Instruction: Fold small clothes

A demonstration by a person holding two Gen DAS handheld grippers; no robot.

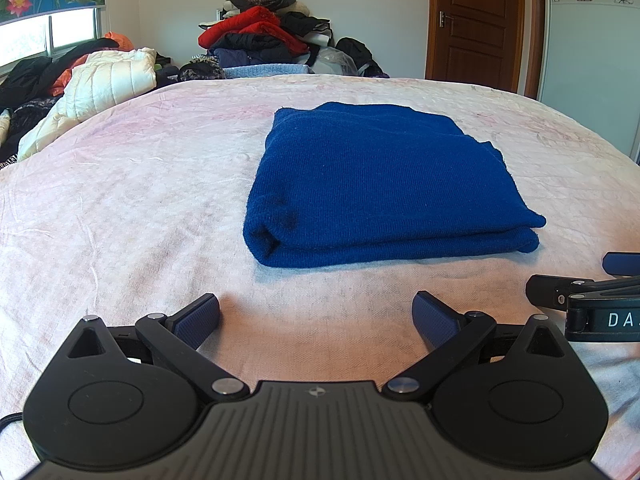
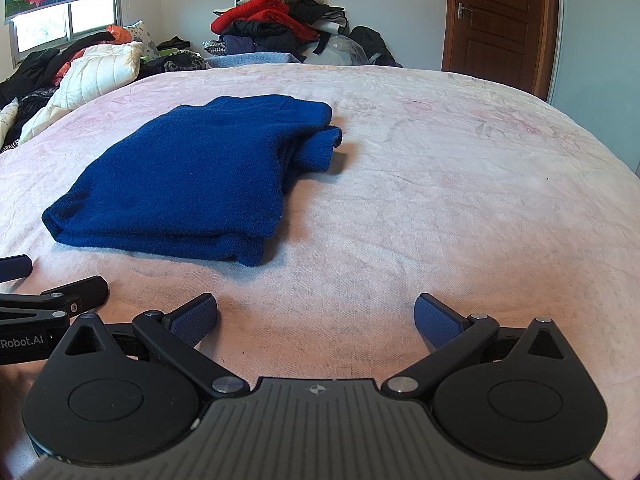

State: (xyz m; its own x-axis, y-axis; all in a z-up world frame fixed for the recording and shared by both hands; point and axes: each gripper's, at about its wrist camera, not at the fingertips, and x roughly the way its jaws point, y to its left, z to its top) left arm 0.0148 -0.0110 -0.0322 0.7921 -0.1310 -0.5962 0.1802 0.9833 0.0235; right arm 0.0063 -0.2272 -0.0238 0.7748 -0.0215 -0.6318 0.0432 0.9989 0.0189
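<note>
A blue knitted garment [image 1: 380, 184] lies folded into a thick rectangle on the pale pink bedspread [image 1: 140, 200]. In the right wrist view the same blue garment [image 2: 188, 184] sits to the left, a ribbed cuff poking out at its far right side. My left gripper [image 1: 316, 316] hovers just in front of its near edge, open and holding nothing. My right gripper [image 2: 316, 316] is open too, over bare bedspread [image 2: 440, 200] to the right of the garment. Each gripper shows at the edge of the other's view: right gripper [image 1: 592, 280], left gripper [image 2: 36, 280].
A tall heap of red, black and blue clothes [image 1: 260, 40] stands beyond the bed's far edge. A white quilted jacket [image 1: 96, 84] and dark clothes lie at the far left under a window. A brown door [image 1: 476, 20] is at the back right.
</note>
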